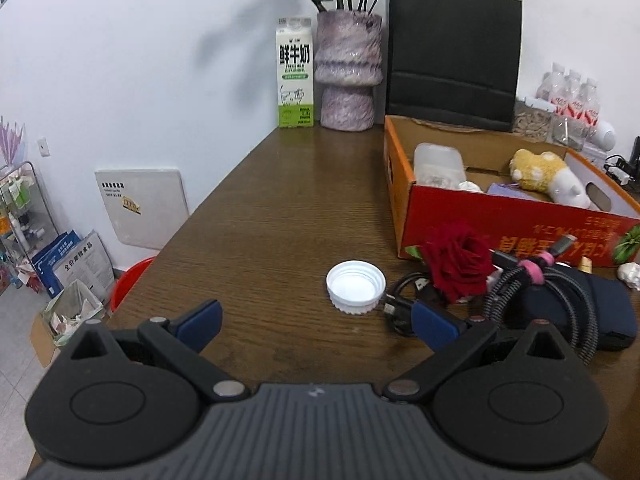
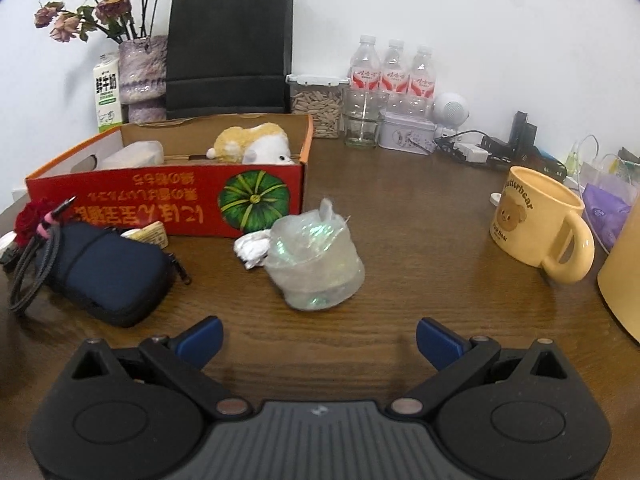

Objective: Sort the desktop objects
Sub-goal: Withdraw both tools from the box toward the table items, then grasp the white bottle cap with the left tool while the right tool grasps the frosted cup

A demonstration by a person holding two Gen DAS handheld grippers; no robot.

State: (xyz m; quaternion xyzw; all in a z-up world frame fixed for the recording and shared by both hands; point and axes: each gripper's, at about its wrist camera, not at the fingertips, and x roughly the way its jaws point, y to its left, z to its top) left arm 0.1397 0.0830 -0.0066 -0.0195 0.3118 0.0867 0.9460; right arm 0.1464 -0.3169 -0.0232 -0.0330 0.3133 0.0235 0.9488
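Note:
A red cardboard box (image 1: 500, 220) (image 2: 168, 204) holds a plush toy (image 1: 548, 174) (image 2: 256, 146) and a clear plastic container (image 1: 438, 164). In front of it lie a white lid (image 1: 356, 286), a red rose (image 1: 460, 262) (image 2: 30, 216), a coiled black cable (image 1: 532, 292) (image 2: 34, 264) and a dark blue pouch (image 1: 592, 312) (image 2: 106, 270). A translucent iridescent tape roll (image 2: 314, 258) and crumpled white paper (image 2: 252, 248) lie near the box's corner. My left gripper (image 1: 318, 326) is open, just short of the lid. My right gripper (image 2: 318, 340) is open, just short of the roll.
A milk carton (image 1: 295, 74), a vase of dried roses (image 1: 348, 76) and a black paper bag (image 1: 454, 56) stand along the wall. A yellow bear mug (image 2: 538, 226), water bottles (image 2: 394, 70), a seed jar (image 2: 316, 106), a glass (image 2: 362, 124) and a tin (image 2: 406, 132) stand at the right. The table's left edge drops to floor clutter.

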